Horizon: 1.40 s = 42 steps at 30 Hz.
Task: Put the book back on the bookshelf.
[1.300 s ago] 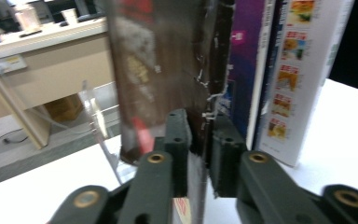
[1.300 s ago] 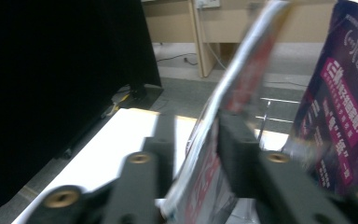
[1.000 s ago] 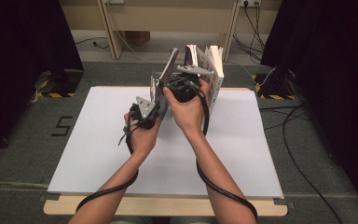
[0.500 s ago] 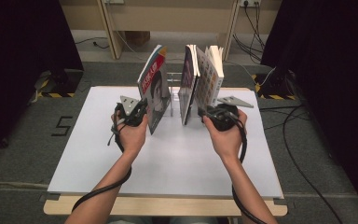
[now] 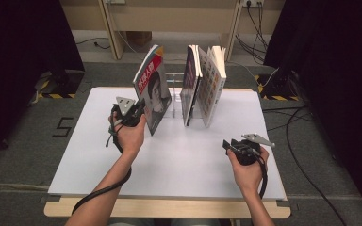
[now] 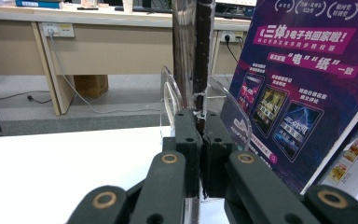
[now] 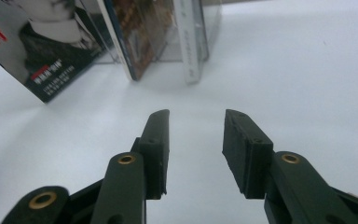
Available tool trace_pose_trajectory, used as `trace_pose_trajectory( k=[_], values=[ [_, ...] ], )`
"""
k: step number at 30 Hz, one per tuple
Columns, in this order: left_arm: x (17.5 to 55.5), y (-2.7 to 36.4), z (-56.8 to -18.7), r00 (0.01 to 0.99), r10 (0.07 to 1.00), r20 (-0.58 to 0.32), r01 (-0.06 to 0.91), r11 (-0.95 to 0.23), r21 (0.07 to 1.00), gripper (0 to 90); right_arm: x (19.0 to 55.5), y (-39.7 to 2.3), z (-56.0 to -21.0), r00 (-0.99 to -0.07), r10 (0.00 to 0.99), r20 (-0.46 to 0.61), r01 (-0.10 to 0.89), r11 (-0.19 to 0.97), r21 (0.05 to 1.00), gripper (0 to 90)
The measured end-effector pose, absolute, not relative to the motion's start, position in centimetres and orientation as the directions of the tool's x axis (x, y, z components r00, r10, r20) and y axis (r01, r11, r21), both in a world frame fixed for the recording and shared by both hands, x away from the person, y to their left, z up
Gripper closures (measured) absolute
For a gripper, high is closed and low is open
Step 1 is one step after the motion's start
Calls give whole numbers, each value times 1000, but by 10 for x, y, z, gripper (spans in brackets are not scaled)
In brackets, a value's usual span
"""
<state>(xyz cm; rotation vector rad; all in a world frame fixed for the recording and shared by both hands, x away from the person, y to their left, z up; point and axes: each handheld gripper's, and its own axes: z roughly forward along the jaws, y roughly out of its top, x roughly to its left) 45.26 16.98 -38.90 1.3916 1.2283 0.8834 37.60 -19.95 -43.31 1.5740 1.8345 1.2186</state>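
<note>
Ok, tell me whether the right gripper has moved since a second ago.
Yes. The right gripper has come away from the standing books, toward the table's near right edge, with nothing between its closing jaws.

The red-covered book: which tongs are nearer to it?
Left. The left tongs are clamped on the red-covered book at its lower edge; the right tongs hover open over the table, well off to its right.

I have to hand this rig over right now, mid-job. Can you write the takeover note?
Left gripper: shut on the red book's lower edge, book tilted, apart from the stand.
Right gripper: open, nothing between the jaws, low over the white board, jaws have just been closing a little.
Two other books stand in the clear stand.
Done: red book lifted out or not yet in, can't tell.
Left: likely seat it upright.
</note>
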Motion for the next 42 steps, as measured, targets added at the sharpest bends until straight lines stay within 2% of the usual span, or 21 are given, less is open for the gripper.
trace_pose_trajectory(
  k=[5, 10, 22, 30, 34, 42],
  values=[
    [454, 168, -388, 212, 972, -104, 212, 59, 976, 870, 366, -203, -450, -240, 942, 236, 576, -57, 815, 619],
    [464, 170, -380, 238, 959, -157, 211, 106, 972, 873, 362, -201, -459, -245, 944, 221, 590, -35, 807, 620],
    [488, 160, -347, 255, 961, -103, 168, 60, 984, 876, 362, -203, -463, -246, 944, 220, 595, -32, 803, 631],
    [505, 145, -331, 274, 960, -60, 106, 31, 994, 875, 362, -202, -464, -252, 942, 220, 599, -27, 800, 636],
    [511, 140, -334, 266, 963, -39, 68, 22, 997, 872, 362, -201, -465, -260, 941, 217, 601, -19, 799, 636],
    [501, 141, -360, 240, 970, -25, 69, 9, 998, 870, 361, -201, -466, -263, 940, 218, 602, -16, 798, 638]
  ],
)
